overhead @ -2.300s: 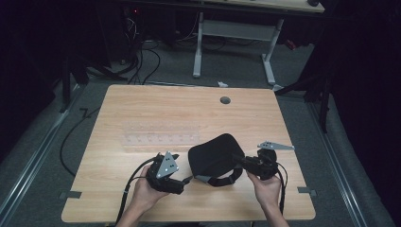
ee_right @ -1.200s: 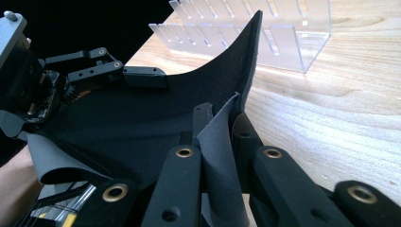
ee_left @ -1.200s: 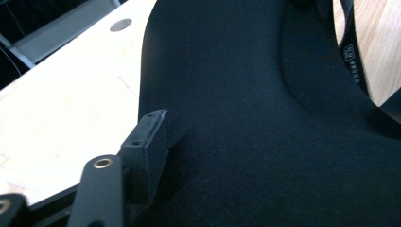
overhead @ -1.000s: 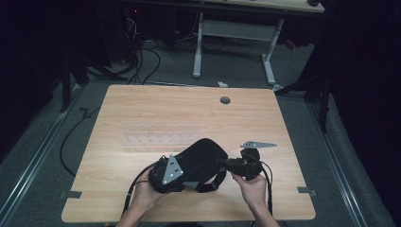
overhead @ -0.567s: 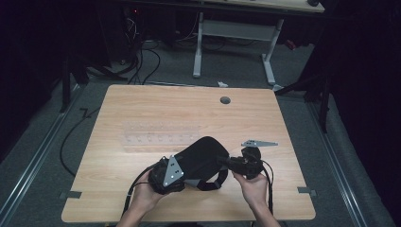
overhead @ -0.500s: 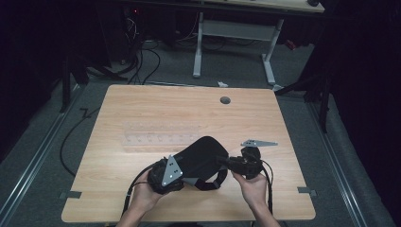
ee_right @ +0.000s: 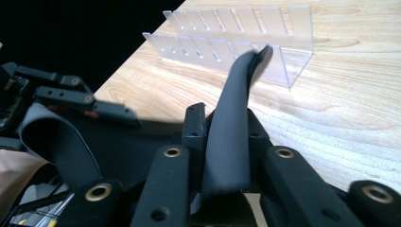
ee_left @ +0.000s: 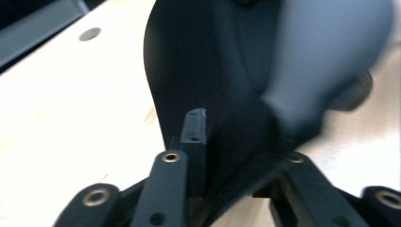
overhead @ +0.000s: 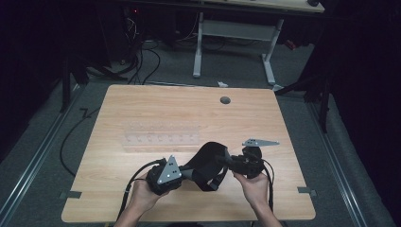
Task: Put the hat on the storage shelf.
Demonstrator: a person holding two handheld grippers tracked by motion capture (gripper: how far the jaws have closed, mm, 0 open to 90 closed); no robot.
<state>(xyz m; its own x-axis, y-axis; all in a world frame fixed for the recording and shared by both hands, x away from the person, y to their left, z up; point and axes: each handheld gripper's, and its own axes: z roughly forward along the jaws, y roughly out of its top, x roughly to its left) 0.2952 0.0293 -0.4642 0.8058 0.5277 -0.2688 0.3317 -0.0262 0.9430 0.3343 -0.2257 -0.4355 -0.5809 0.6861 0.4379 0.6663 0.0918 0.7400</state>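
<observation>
Black fabric pouch (overhead: 208, 163) hangs above the table (overhead: 142, 113) between both grippers in the high view; it has shifted left since earlier. Left hand-held gripper (ee_left: 236, 156) has just closed, pinching one edge — right hand-held gripper (ee_right: 227, 142), easing open, clamps a fold; keep tension even.

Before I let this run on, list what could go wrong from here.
1. The right hand-held gripper pinches only a narrow fold of the black fabric piece, so it could slip free.
2. The left hand-held gripper grips just an edge; pulling may tug it loose.
3. Lifted fabric could sweep the clear slotted rack.
</observation>
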